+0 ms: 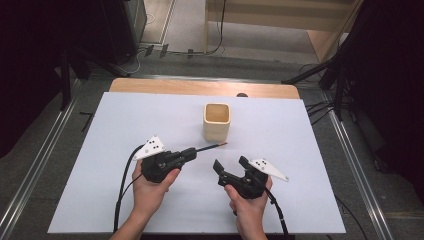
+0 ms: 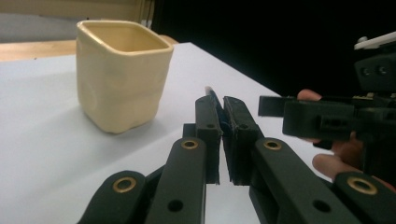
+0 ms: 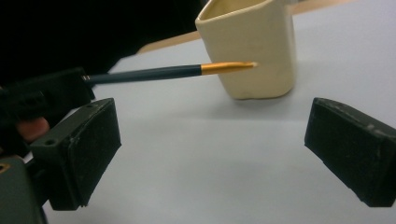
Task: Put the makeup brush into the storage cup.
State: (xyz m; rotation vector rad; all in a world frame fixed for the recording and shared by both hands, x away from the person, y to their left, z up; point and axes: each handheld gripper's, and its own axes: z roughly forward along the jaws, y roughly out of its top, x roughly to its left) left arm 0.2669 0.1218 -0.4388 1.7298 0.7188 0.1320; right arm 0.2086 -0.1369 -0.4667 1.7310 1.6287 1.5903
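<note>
A: Left gripper [image 1: 192, 153] is clamped on the pen [image 3: 187, 71], tip near the cream cup [image 1: 217, 121]. Right gripper [image 1: 231, 167] gapes, empty.

B: Light, stiff, probably slick; grab mid-barrel.

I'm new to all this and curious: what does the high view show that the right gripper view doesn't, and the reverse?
The high view takes in the light wooden table edge and the grey floor. The right gripper view brings out the dark pencil's orange-gold tip. Both show the cream square ceramic cup, the left gripper shut on the pencil, and the open right gripper.
</note>
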